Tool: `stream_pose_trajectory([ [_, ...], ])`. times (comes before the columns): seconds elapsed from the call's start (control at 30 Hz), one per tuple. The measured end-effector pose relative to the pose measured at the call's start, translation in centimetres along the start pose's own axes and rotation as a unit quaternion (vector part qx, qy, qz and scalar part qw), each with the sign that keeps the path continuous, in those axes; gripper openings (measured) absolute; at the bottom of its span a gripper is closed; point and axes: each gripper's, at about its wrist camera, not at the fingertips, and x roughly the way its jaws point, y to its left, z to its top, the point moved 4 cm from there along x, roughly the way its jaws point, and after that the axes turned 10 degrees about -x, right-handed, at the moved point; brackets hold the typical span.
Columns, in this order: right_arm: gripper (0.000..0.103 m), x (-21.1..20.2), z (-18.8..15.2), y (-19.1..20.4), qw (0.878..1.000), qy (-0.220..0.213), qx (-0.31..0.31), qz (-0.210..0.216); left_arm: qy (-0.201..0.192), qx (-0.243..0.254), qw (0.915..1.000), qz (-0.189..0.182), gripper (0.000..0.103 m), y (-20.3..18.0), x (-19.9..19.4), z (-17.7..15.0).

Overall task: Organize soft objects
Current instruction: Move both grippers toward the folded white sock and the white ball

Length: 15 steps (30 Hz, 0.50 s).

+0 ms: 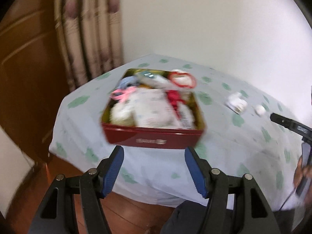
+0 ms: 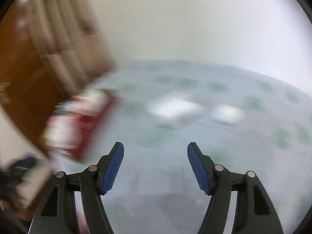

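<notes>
Ahead of my left gripper [image 1: 154, 152], jaws released and empty, sits the red tin [image 1: 154, 136], packed with soft things.

Its near wall lies crosswise just beyond my fingertips, close to the table's [image 1: 148, 177] front edge. Rightward, bare cloth, then two small white items [image 1: 237, 102] lie well apart from it (blurred). My right gripper [image 2: 155, 152] hangs open, nothing between its pads.

Table under my jaws is covered by a pale blue cloth with green leaf prints [image 1: 224, 152], draped over the near edge. Directly on it: an open red square metal tin [image 1: 154, 139] left of centre, packed with soft items, and 2 small white objects [image 1: 237, 103] well right of the tin, blurred.
</notes>
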Motion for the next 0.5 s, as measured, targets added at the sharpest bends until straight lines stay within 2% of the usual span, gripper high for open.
stream_pose_trajectory([
  [0.07,0.065,-0.4,-1.9,-4.4,0.998,0.017,0.011,-0.056,0.002,0.031,0.9995,-0.01,0.066,-2.0,0.0,-0.5],
  [0.1,0.065,-0.5,-3.2,-7.1,0.993,0.034,0.009,-0.11,0.005,0.041,0.9991,-0.014,0.066,-2.7,0.1,-0.6],
  [0.17,0.065,-0.6,-5.1,-10.8,0.983,0.059,0.014,-0.174,0.015,0.059,0.9979,-0.025,0.066,-4.2,0.5,-1.1],
  [0.27,0.07,-0.8,-7.0,-15.1,0.969,0.083,0.036,-0.229,0.035,0.085,0.9948,-0.045,0.066,-7.3,1.5,-1.6],
  [0.33,0.074,-0.9,-7.9,-16.7,0.963,0.092,0.05,-0.247,0.042,0.102,0.9924,-0.054,0.066,-9.0,1.9,-1.7],
  [0.37,0.08,-1.1,-8.4,-17.3,0.963,0.09,0.057,-0.248,0.043,0.115,0.9908,-0.058,0.066,-10.0,2.2,-1.7],
  [0.43,0.081,-1.1,-8.9,-18.0,0.965,0.09,0.076,-0.236,0.038,0.149,0.9859,-0.067,0.066,-12.3,2.6,-1.6],
  [0.5,0.091,-1.3,-8.9,-18.4,0.965,0.082,0.086,-0.234,0.036,0.184,0.9793,-0.076,0.066,-14.6,3.2,-1.2],
])
